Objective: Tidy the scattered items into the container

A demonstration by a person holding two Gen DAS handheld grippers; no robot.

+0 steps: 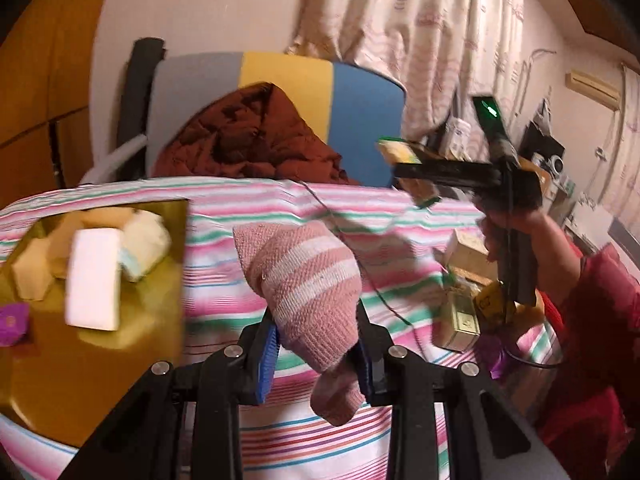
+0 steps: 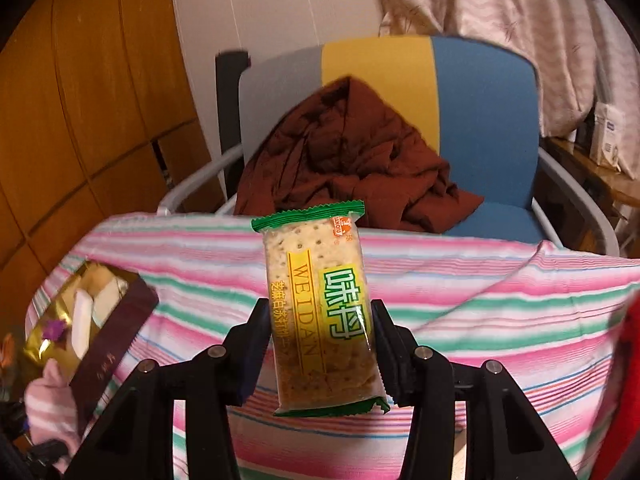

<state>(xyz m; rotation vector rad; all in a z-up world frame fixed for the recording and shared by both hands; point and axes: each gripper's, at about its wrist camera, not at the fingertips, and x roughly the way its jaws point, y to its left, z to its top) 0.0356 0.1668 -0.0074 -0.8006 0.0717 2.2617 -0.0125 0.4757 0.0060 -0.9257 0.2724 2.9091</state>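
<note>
My left gripper is shut on a pink striped sock and holds it above the striped tablecloth, just right of the gold-lined box. The box holds a white block, pale sponges and a purple item. My right gripper is shut on a green and yellow cracker packet, held upright above the table. From the left wrist view the right gripper is raised at the right with the packet. The box and sock show at the left of the right wrist view.
Small boxes and packets lie on the striped tablecloth at the right, with a black cable across it. Behind the table stands a grey, yellow and blue chair with a brown garment. Curtains hang behind.
</note>
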